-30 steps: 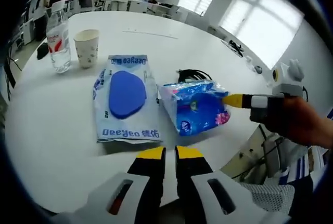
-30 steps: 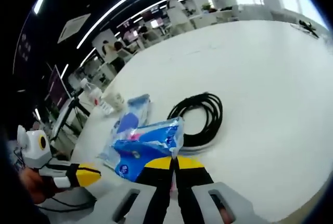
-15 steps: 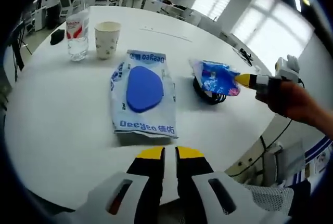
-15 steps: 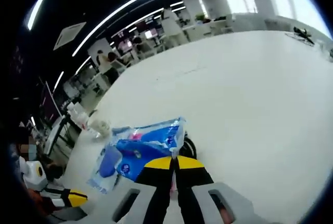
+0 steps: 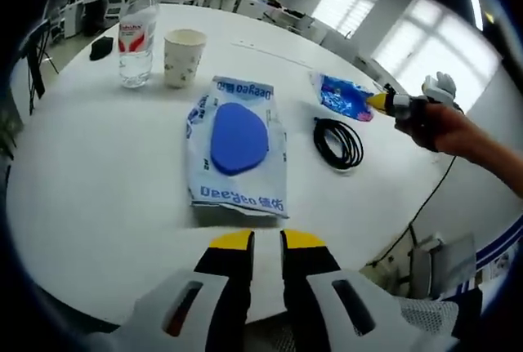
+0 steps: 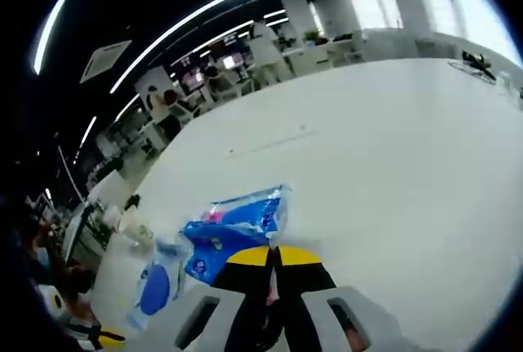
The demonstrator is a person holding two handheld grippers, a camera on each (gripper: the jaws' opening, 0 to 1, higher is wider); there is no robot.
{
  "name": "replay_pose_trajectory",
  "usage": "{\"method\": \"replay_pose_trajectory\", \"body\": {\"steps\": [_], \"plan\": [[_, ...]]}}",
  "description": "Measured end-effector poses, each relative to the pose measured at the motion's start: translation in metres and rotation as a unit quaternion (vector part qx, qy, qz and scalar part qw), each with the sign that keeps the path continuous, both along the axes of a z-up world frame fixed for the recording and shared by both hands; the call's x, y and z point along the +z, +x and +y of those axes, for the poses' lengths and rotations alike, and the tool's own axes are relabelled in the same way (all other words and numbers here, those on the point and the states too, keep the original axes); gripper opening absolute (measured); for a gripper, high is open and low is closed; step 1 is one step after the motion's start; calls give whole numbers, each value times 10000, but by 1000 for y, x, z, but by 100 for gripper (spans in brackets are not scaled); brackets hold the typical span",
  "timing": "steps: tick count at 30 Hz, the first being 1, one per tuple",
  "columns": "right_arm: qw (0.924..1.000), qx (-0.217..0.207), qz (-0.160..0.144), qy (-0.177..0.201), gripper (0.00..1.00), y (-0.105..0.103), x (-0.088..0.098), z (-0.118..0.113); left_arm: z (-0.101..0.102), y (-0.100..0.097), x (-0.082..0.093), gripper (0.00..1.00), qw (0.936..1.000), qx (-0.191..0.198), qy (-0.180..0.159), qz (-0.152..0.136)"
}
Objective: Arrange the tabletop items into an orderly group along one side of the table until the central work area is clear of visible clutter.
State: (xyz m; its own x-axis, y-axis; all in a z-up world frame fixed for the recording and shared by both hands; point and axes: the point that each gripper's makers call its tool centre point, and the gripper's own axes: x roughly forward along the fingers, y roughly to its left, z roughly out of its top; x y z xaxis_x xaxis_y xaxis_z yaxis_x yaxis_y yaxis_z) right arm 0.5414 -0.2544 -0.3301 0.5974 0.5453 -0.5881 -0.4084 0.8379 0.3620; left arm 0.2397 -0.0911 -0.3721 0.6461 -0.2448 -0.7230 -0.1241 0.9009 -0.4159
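My right gripper (image 6: 274, 256) is shut on a small blue tissue pack (image 6: 233, 228) and holds it up above the white table (image 6: 392, 156). In the left gripper view the same pack (image 5: 343, 96) hangs from the right gripper (image 5: 377, 102), past a coiled black cable (image 5: 339, 143). A big Deeyeo wipes pack (image 5: 237, 146) with a blue lid lies flat mid-table. A paper cup (image 5: 182, 57) and a water bottle (image 5: 136, 39) stand at the far left. My left gripper (image 5: 266, 244) is shut on nothing, at the table's near edge.
A small dark object (image 5: 101, 47) lies left of the bottle. The table's curved edge (image 5: 409, 213) runs along the right, with a cord hanging off it. Office desks and chairs (image 5: 245, 5) stand behind the table. Wide bare tabletop stretches beyond the held pack (image 6: 368, 123).
The right gripper has lifted the small blue pack off the table and carried it farther away past the cable. The left gripper view has pulled back slightly.
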Motion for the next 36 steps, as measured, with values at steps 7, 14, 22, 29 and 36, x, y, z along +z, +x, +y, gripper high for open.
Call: {"method": "replay_pose_trajectory", "body": {"steps": [7,14,22,29,36], "plan": [[10000,-22,69,-38,0,32,-10,4,5,2,-2,11,9999,127,-8,44],[9996,43,251,-96,0,47,-26,8,9,3,-2,11,9995,290,-59,84],[9978,320,414,-402,0,49,-48,10,16,0,-7,11,9991,386,-97,152],[9940,630,377,-816,0,55,-56,8,22,-3,-8,11,9983,527,-137,183],[9929,607,340,-962,0,72,-57,-3,23,-7,-10,11,9974,650,-198,222]]}}
